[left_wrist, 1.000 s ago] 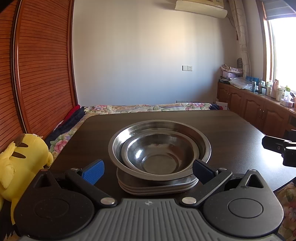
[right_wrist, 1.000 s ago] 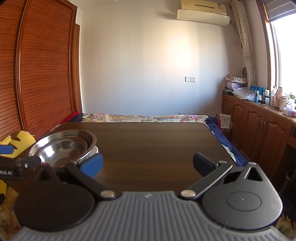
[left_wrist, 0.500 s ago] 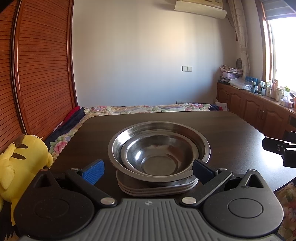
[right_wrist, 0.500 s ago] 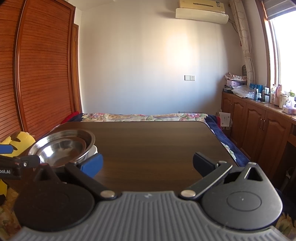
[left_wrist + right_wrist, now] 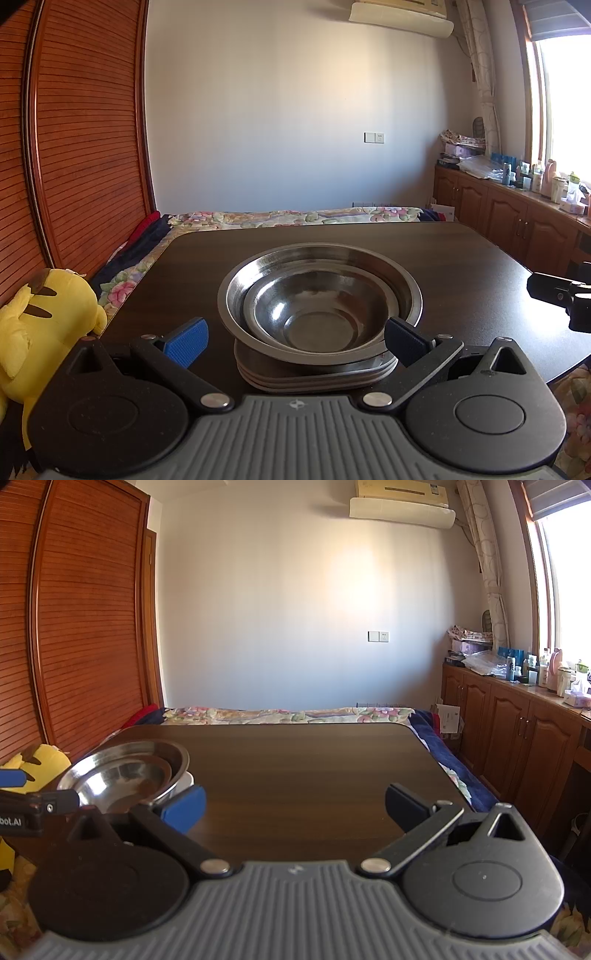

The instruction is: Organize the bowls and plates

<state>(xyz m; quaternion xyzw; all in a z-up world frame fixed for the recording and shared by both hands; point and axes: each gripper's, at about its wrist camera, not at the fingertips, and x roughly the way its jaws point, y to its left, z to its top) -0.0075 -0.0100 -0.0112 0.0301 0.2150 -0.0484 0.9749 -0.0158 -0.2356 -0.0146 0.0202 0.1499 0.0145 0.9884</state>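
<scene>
- Right now we are holding the left gripper [image 5: 295,338] with its fingers spread wide on either side of the stack, pinching nothing
- We are seeing the small steel bowl [image 5: 317,310] nesting inside the large steel bowl [image 5: 402,280], and both are sitting on the stacked plates [image 5: 314,376] at the near-left part of the dark wooden table [image 5: 461,258]
- We are keeping the right gripper [image 5: 295,808] over bare tabletop, well apart from the stack, fingers likewise spread and holding nothing
- We are judging the sorting nearly finished, so the main risk is disturbing the pile: a blue pad [image 5: 186,341] is sitting just beside the plates, and a careless forward push would be shoving the whole stack along the table
- We are also thinking the smooth metal bowls would be sliding or rattling on each other if knocked at the rim
- We are unable to count the plates surely; only their near edges are showing beneath the bowls
- We are not able to tell whether the left gripper's right pad [image 5: 404,341] is touching the plates or just standing in front of them
- We are seeing the yellow plush toy [image 5: 44,325] partly hidden behind the gripper body
</scene>
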